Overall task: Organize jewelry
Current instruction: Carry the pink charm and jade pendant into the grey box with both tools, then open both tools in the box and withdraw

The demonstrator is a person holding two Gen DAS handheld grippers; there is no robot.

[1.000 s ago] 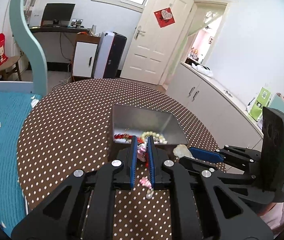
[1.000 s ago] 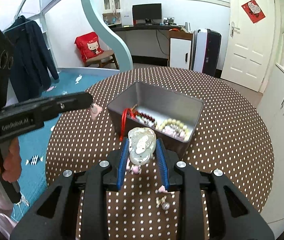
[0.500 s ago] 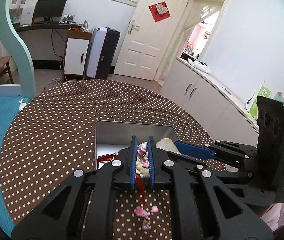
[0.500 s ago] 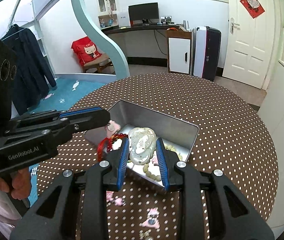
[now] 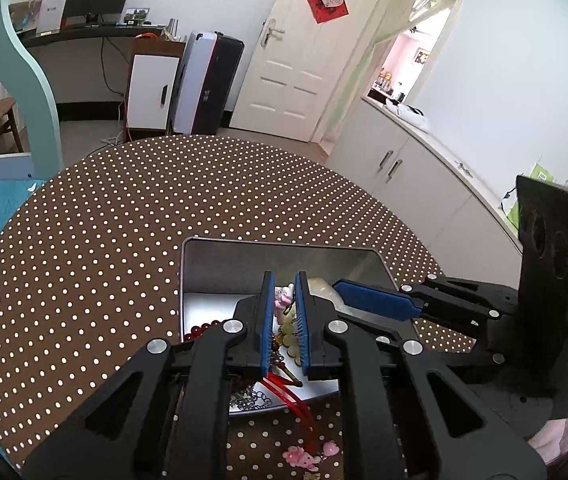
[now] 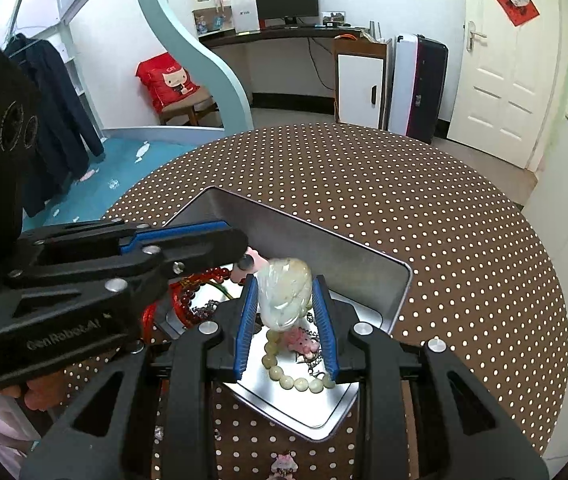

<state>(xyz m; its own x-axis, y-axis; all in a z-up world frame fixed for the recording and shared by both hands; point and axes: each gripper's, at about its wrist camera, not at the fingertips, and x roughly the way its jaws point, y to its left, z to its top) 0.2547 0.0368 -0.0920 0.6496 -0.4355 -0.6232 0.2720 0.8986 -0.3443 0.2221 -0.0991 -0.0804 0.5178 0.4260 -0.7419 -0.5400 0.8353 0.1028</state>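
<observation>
An open metal tin (image 5: 284, 242) (image 6: 324, 248) sits on the brown dotted table (image 5: 124, 240). My left gripper (image 5: 284, 280) is shut on a small pink charm (image 5: 284, 297) and hangs over the tin's inside. In the right wrist view the left gripper (image 6: 244, 258) reaches in from the left, with the pink charm (image 6: 259, 265) at its tip. My right gripper (image 6: 284, 282) is shut on a pale jade pendant (image 6: 284, 300), also above the tin. Inside lie a red bead bracelet (image 6: 188, 305), a pale bead bracelet (image 6: 296, 381) and a silver chain (image 5: 250, 400).
A red cord (image 5: 296, 408) trails over the tin's near rim onto the table. Loose pink charms (image 5: 302, 456) (image 6: 284, 465) lie on the cloth in front of the tin. A hand (image 6: 34, 396) grips the left tool. The far table edge curves behind the tin.
Both grippers have moved forward and a little down with their loads, from short of the tin to over its inside. Their grips have not changed.
</observation>
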